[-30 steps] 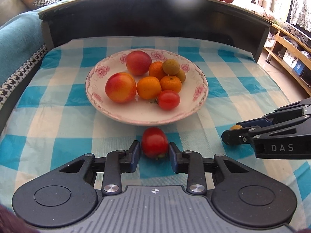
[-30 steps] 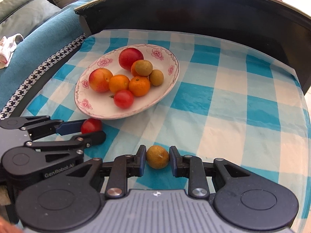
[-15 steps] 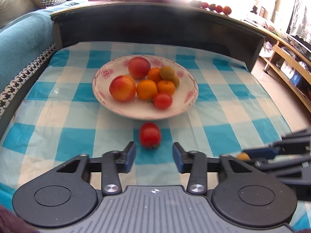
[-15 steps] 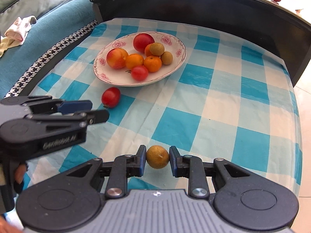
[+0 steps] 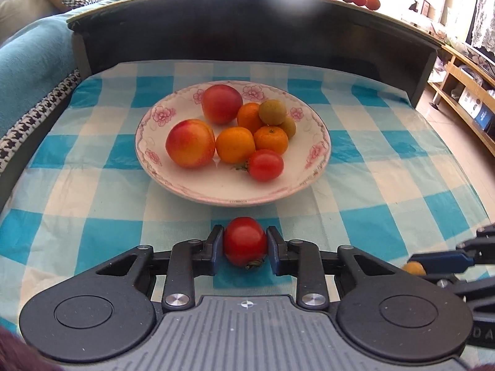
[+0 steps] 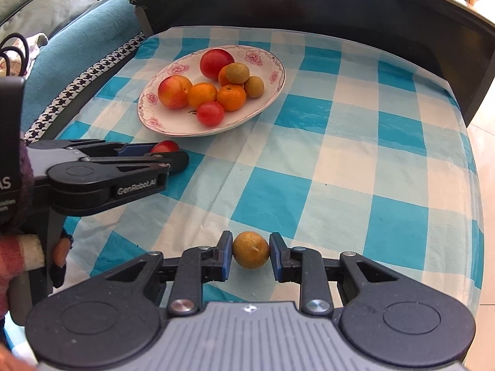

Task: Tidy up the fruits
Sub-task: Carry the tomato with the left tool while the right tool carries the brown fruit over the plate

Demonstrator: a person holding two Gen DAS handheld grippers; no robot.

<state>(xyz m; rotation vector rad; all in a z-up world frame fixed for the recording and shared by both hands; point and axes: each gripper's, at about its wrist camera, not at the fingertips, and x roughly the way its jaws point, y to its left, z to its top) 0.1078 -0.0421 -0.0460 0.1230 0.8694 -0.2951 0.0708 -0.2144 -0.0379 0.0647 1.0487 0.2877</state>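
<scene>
Tomato: glossy red, smooth, stem end down, on the cloth just before the plate.
Left claw: clamped on the tomato, pads on both sides.
Longan: round, dull tan-brown, rough skin.
Right claw: held the longan, well apart from the plate.

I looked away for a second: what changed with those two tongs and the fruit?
The left tongs let go of the red tomato, opened, then clamped it again. The right tongs kept gripping the brown fruit. The plate and its fruit stayed put.
</scene>
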